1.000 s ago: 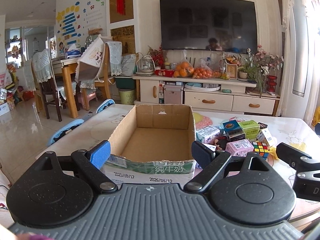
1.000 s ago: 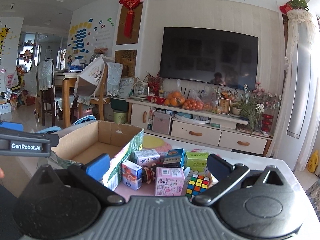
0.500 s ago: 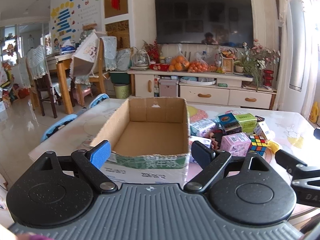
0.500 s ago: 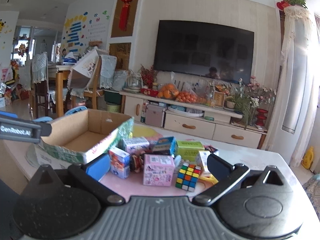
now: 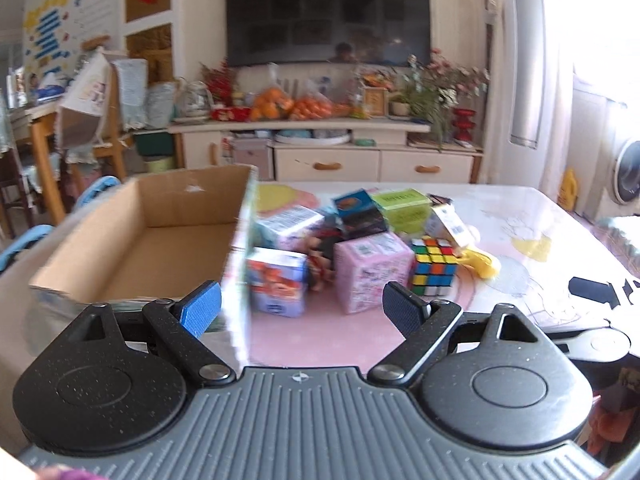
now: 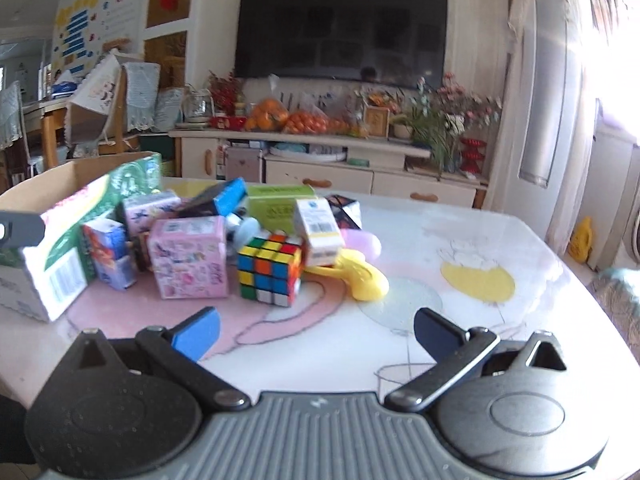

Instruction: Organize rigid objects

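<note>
An empty cardboard box (image 5: pixel 160 240) (image 6: pixel 60 216) sits at the table's left. Right of it lies a pile of small items: a pink box (image 5: pixel 370 266) (image 6: pixel 188 256), a Rubik's cube (image 5: pixel 434 266) (image 6: pixel 270 272), a blue-orange carton (image 5: pixel 278 280) (image 6: pixel 110 252), a green box (image 5: pixel 400 208) (image 6: pixel 276 206), a white barcode box (image 6: pixel 318 230) and a yellow toy (image 6: pixel 360 276). My left gripper (image 5: pixel 302 312) is open, hovering in front of the carton and the pink box. My right gripper (image 6: pixel 316 332) is open above bare table, short of the cube.
The table's (image 6: pixel 460 240) right half holds a printed cloth with a yellow patch (image 6: pixel 476 280). Behind stand a TV cabinet (image 6: pixel 320 160) with fruit and flowers, and chairs (image 5: pixel 100 120) at the left. The right gripper's body (image 5: pixel 592 320) shows at the left view's right edge.
Both grippers have swung right and come lower and closer to the pile. The box has shifted left in each view. Both stay open and nothing has been grasped.
</note>
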Action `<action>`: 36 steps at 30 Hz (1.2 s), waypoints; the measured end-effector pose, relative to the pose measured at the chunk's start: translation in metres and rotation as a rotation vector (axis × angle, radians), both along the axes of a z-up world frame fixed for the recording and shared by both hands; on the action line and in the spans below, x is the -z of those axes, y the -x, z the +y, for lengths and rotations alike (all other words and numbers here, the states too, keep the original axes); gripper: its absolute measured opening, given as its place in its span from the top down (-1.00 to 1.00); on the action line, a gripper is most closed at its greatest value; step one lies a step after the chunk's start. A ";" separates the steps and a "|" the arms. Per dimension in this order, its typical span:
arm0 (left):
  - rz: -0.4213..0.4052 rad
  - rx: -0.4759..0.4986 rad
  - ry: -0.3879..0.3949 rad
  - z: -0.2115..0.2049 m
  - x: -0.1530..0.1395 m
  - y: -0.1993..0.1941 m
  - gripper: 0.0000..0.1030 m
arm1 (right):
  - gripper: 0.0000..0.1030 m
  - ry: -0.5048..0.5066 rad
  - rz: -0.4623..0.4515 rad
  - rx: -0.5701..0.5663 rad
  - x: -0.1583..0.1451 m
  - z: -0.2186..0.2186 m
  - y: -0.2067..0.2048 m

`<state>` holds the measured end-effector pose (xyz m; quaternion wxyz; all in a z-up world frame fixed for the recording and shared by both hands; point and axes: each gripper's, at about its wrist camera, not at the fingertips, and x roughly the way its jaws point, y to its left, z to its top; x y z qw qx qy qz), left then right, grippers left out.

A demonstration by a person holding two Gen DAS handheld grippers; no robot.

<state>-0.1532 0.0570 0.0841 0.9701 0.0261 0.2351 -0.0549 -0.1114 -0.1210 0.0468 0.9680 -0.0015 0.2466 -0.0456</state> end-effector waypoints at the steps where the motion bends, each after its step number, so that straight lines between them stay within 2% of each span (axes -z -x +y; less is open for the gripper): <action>1: 0.008 0.008 0.001 -0.005 0.003 -0.003 -1.00 | -0.99 -0.010 0.001 0.019 0.002 -0.007 -0.004; 6: 0.057 0.005 0.027 -0.028 0.020 -0.025 -1.00 | -0.99 0.002 -0.016 0.086 0.004 -0.034 -0.024; 9: 0.068 -0.004 0.038 -0.043 0.028 -0.040 -1.00 | -0.99 -0.007 -0.025 0.089 0.004 -0.047 -0.037; 18: 0.087 -0.031 -0.019 -0.072 0.040 -0.086 -1.00 | -0.98 -0.101 -0.057 0.044 0.000 -0.068 -0.081; 22: 0.096 -0.034 -0.055 -0.075 0.043 -0.100 -1.00 | -0.86 -0.163 -0.053 -0.007 -0.001 -0.068 -0.101; 25: 0.102 -0.029 -0.073 -0.073 0.041 -0.108 -1.00 | -0.84 -0.162 -0.058 -0.050 -0.001 -0.060 -0.114; 30: 0.131 -0.031 -0.062 -0.075 0.044 -0.119 -0.94 | -0.56 -0.152 -0.021 -0.077 0.005 -0.052 -0.137; 34: 0.173 -0.038 0.002 -0.068 0.042 -0.128 -0.90 | -0.44 -0.126 0.017 -0.086 0.012 -0.047 -0.149; 35: 0.178 -0.037 0.003 -0.067 0.042 -0.129 -0.89 | -0.39 -0.119 0.025 -0.089 0.013 -0.045 -0.151; 36: 0.181 -0.034 0.001 -0.066 0.042 -0.129 -0.89 | -0.21 -0.117 0.036 -0.094 0.015 -0.045 -0.153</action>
